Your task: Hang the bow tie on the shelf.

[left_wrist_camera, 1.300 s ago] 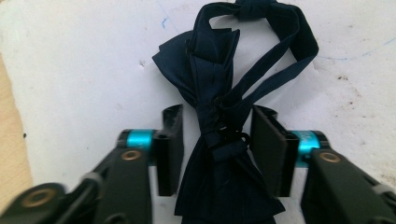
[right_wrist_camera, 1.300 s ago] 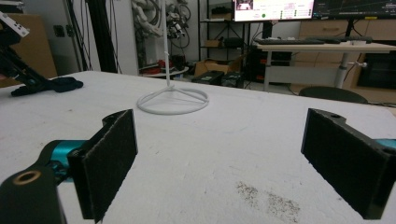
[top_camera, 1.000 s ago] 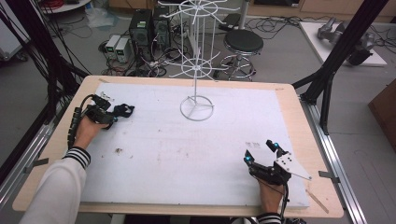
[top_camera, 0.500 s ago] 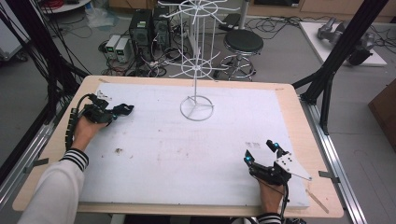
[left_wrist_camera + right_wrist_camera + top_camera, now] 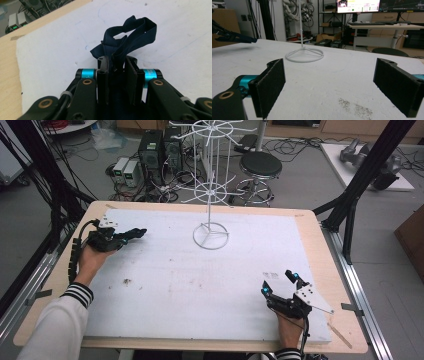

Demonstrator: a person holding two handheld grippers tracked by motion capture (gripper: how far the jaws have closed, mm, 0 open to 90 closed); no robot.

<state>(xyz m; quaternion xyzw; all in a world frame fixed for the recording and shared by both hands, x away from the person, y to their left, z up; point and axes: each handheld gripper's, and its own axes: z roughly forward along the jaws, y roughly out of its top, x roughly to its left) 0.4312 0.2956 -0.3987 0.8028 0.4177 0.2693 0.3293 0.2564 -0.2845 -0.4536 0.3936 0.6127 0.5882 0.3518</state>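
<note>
My left gripper (image 5: 131, 234) rests on its side at the far left of the white board (image 5: 200, 280). Its jaws have just been closing and are shut on a dark navy fabric strap (image 5: 135, 30). In the left gripper view the strap bunches up out of the left gripper (image 5: 117, 61) and loops over the board. The strap's dark end (image 5: 137, 232) pokes toward the middle of the table. My right gripper (image 5: 279, 283) lies near the front right, open, with bare board between the pads (image 5: 270, 85) of the right gripper (image 5: 334, 87).
A white wire display stand (image 5: 211, 235) rises from a ring base at the back middle of the board, and its base (image 5: 304, 55) also lies ahead of the right gripper. Black frame posts flank the wooden table (image 5: 320, 245). A stool (image 5: 260, 167) and computer boxes stand behind.
</note>
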